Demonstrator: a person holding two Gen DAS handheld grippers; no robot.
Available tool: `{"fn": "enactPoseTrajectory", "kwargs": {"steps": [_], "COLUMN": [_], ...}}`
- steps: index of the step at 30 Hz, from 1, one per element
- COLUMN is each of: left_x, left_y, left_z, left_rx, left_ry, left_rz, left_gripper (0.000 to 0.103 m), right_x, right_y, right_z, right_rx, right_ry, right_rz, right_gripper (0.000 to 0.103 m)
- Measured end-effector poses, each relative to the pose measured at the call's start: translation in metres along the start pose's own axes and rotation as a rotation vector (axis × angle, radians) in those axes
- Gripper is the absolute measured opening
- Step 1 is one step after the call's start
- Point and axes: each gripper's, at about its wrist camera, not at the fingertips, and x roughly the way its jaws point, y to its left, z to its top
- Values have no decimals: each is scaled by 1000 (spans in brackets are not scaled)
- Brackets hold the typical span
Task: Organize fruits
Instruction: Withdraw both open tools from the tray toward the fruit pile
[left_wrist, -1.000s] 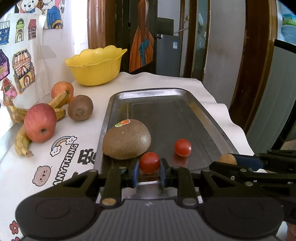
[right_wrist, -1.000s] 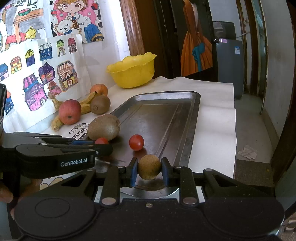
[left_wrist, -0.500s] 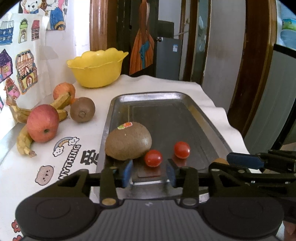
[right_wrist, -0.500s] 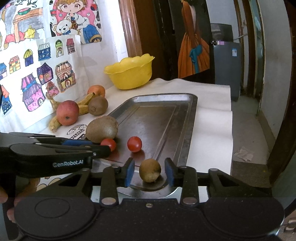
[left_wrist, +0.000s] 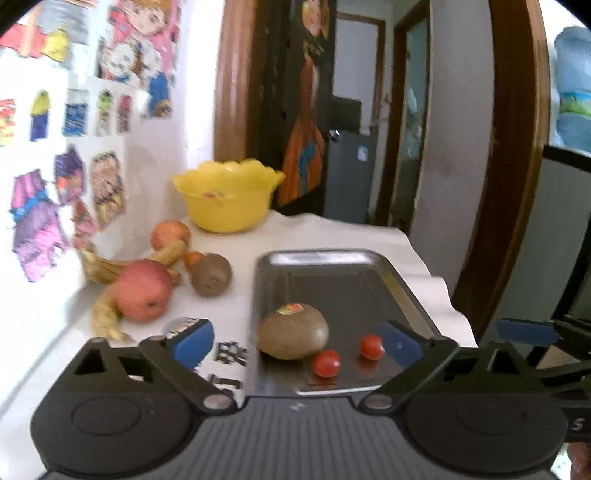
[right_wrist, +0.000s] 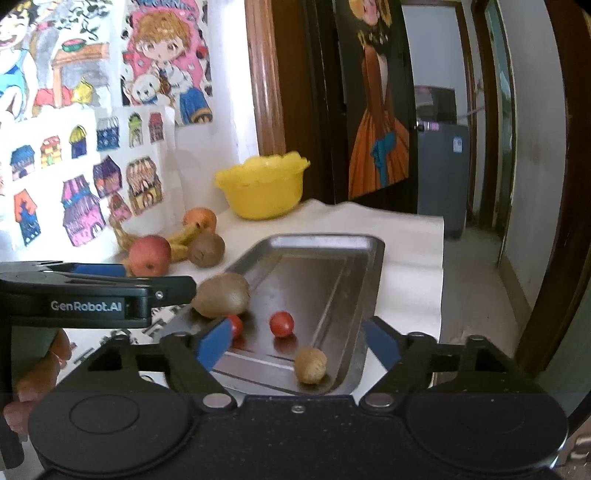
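Tray (right_wrist: 373, 280): a dull metal tray is lying ahead of both grippers on the white-covered table (right_wrist: 406, 266).
Small brown fruit (right_wrist: 310, 365): round and rough-skinned, it is sitting free in the tray's near corner, between and just beyond the right jaws, touching neither pad.
Cherry tomatoes (left_wrist: 326, 363) (left_wrist: 371, 346): two glossy red ones are resting on the tray floor inside the left jaw span, clear of both pads.
Large kiwi (left_wrist: 293, 332): brown, with a sticker on top, it is lying beside the tomatoes.
Left gripper (left_wrist: 295, 343): the jaws have just been opening and are standing wide, released, pointing downward at the tray.
Right gripper (right_wrist: 297, 345): the jaws have just been opening and are standing apart, gripping nothing.
Loose fruit: an apple (left_wrist: 144, 291), bananas (left_wrist: 105, 317) and a second kiwi (left_wrist: 211, 279) are lying left of the jaws, off the tray.
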Motion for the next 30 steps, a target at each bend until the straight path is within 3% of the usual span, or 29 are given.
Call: {"fn": "enactPoseTrajectory", "kwargs": {"steps": [6, 18, 26, 30], "left_x": [-33, -81, -114, -126], "left_y": [22, 77, 110, 120], "left_z": [5, -8, -1, 6], "left_rx": [-21, -38, -53, -44], "left_ry": [-62, -90, -101, -122], "left_rz": [55, 172, 292, 367], "left_gripper": [102, 103, 103, 103], "right_x": [-28, -63, -74, -71], "right_y": [22, 86, 144, 166], "right_z": [4, -4, 11, 29], "right_rx": [-18, -21, -78, -32], "right_ry": [-54, -70, -107, -129], "right_rz": [1, 10, 141, 234], "right_gripper": [102, 102, 102, 102]}}
